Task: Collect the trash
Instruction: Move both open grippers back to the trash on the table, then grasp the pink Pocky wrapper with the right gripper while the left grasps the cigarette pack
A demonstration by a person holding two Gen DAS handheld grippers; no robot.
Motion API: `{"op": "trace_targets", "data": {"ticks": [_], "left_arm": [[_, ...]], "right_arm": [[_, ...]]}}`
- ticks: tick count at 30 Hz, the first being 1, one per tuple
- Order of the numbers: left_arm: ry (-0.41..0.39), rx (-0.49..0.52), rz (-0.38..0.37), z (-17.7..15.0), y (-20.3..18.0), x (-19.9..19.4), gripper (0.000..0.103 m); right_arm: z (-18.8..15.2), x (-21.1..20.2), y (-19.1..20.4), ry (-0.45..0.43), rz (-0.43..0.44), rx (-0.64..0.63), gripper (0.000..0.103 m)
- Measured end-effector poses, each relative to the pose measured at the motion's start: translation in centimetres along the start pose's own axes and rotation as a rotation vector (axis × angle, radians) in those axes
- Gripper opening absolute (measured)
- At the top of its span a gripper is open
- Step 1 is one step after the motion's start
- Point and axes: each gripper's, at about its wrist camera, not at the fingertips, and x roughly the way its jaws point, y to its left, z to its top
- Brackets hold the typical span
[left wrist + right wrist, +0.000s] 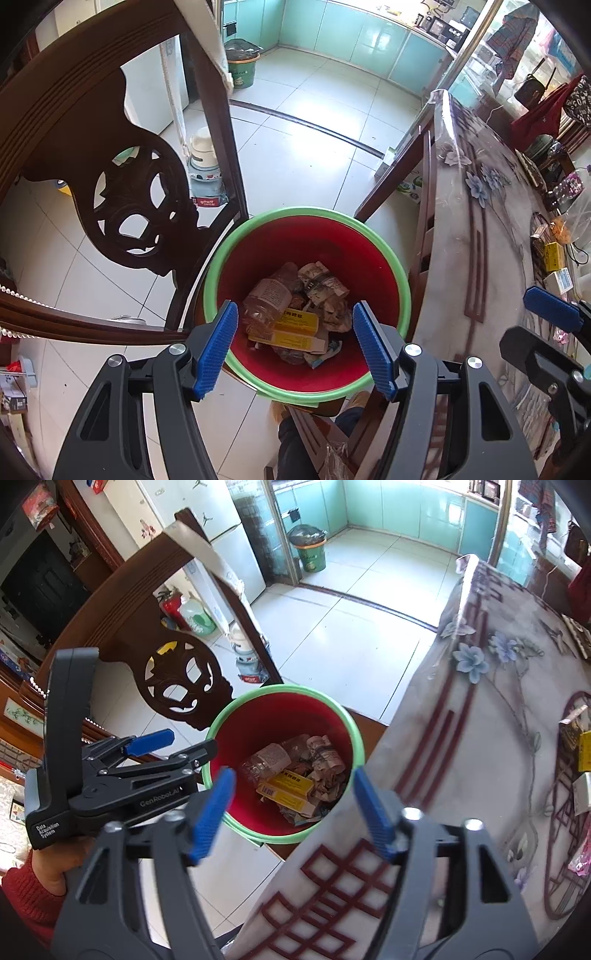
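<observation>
A red bin with a green rim [400, 280] stands on the floor between a chair and the table; it also shows in the right wrist view [354, 723]. Inside lie a plastic bottle [267, 299], yellow boxes [295, 325] and crumpled paper [325, 288]. My left gripper [295, 347] is open and empty right above the bin. My right gripper [293, 808] is open and empty, higher up over the table edge and the bin. The left gripper shows in the right wrist view [181, 746], and one blue pad of the right gripper shows at the right of the left wrist view.
A dark carved wooden chair [122, 192] stands left of the bin. The table with a flowered cloth [480, 738] is on the right, with small boxes [554, 258] and bags on it. A second green bin [242, 66] stands far back by the kitchen.
</observation>
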Motion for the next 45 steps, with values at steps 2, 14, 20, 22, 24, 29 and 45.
{"op": "trace_targets", "data": {"ticks": [2,14,20,22,24,29,45], "left_arm": [[-0.004,0.011,-0.007,-0.1,-0.8,-0.2,0.062],[-0.014,0.116,-0.072,-1.1,-8.1,-1.4,0.068],[-0.012,0.210,-0.141,-2.2,-13.9,-2.0,0.069],[-0.011,0.252,-0.168,-2.7,-16.1,-2.2,0.069],[-0.012,0.296,-0.188,-3.1,-18.4,-2.4,0.069],[-0.011,0.390,-0.225,-3.7,-25.2,-2.5,0.069],[-0.020,0.498,-0.150,2.9,-42.2,4.0,0.069]], "right_arm": [[-0.3,-0.7,-0.5,-0.011,0.000,0.012,0.074],[-4.2,-5.6,-6.9,-0.129,-0.119,0.084,0.090],[-8.4,-7.2,-15.5,-0.119,-0.283,0.174,0.090],[-9.5,-8.1,-19.7,-0.105,-0.339,0.252,0.090],[-10.7,-9.2,-23.6,-0.103,-0.393,0.341,0.090],[-13.6,-11.8,-33.3,-0.113,-0.474,0.584,0.090],[-14.2,-6.3,-41.8,0.014,-0.278,0.581,0.048]]}}
